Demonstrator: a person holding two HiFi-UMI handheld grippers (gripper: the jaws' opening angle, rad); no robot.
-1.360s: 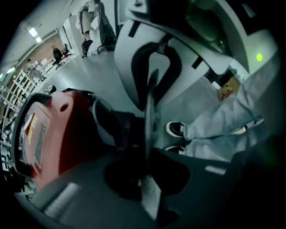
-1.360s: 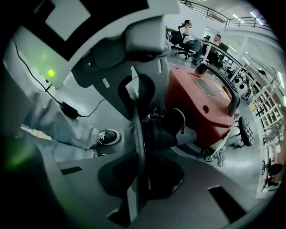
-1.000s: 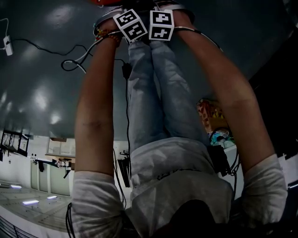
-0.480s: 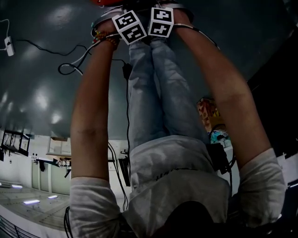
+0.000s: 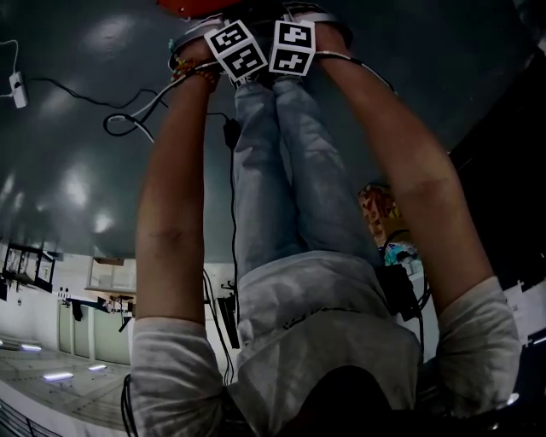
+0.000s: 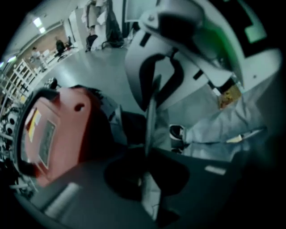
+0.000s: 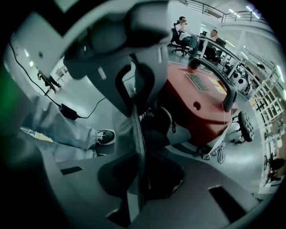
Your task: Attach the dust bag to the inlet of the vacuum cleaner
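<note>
The red vacuum cleaner (image 6: 62, 129) (image 7: 196, 107) stands on the grey floor, and its dark front end (image 7: 156, 127) faces the grippers. The dust bag shows only as a thin flat sheet seen edge-on (image 6: 152, 112) (image 7: 135, 129), held between the two grippers. My left gripper (image 6: 147, 150) is shut on one edge of it. From the opposite side my right gripper (image 7: 138, 156) is shut on the other edge. In the head view only the two marker cubes (image 5: 235, 49) (image 5: 293, 47) show, side by side under a red sliver of the vacuum (image 5: 192, 5); the jaws are hidden there.
The person's legs in jeans and dark shoes (image 6: 177, 133) (image 7: 105, 135) are close behind the grippers. A cable (image 5: 128, 119) and a power adapter (image 7: 67, 110) lie on the floor. People sit at desks (image 7: 187, 31) far off; shelving (image 7: 268, 103) is beyond the vacuum.
Both grippers, still holding the sheet, have shifted a little toward the vacuum; its red body looks larger in the left gripper view. In the head view the marker cubes moved slightly up.
</note>
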